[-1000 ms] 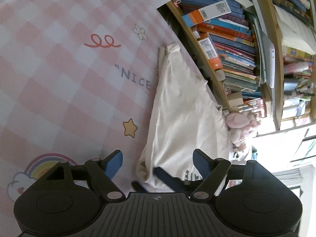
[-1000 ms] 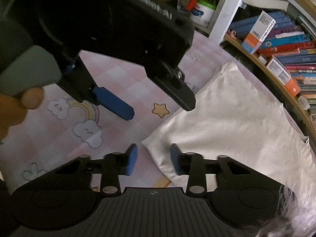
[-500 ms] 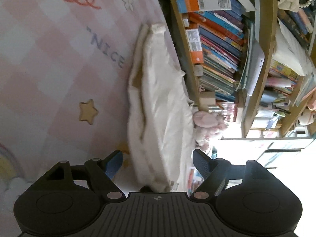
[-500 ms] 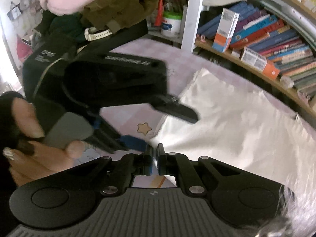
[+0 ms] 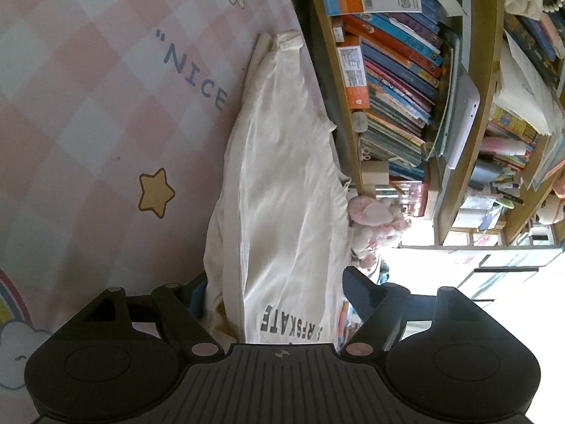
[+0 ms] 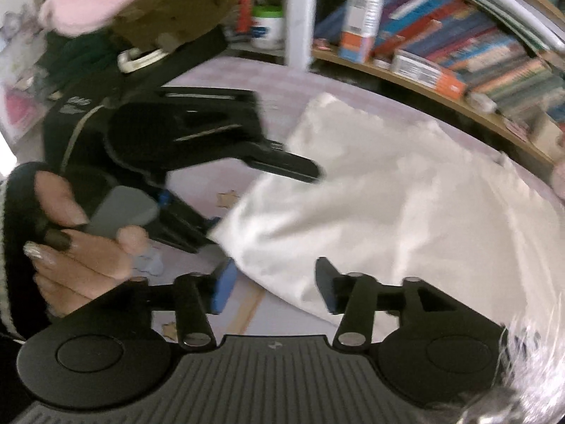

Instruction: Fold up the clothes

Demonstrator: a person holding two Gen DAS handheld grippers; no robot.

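A white T-shirt [image 5: 282, 190] with dark "SURFSKATE" lettering lies folded lengthwise on the pink checked mat [image 5: 88, 113], along the bookshelf side. My left gripper [image 5: 272, 293] is open, its jaws straddling the shirt's near end; the left finger is partly hidden by the cloth. In the right wrist view the shirt [image 6: 388, 212] fills the right half, blurred. My right gripper [image 6: 273, 286] is open with the shirt's near corner between its blue pads [image 6: 222, 289]. The left gripper [image 6: 212, 155], held by a hand, shows there with its jaws around the shirt's left edge.
A wooden bookshelf [image 5: 395, 88] packed with books runs along the mat's right edge. A pink plush toy [image 5: 374, 219] lies at the shelf's foot beside the shirt. In the right wrist view a white post [image 6: 298, 14] stands behind the mat.
My right gripper was open, shut half a second ago, and is open again. The left gripper stayed open and has come around the shirt's near end; the lettering now shows.
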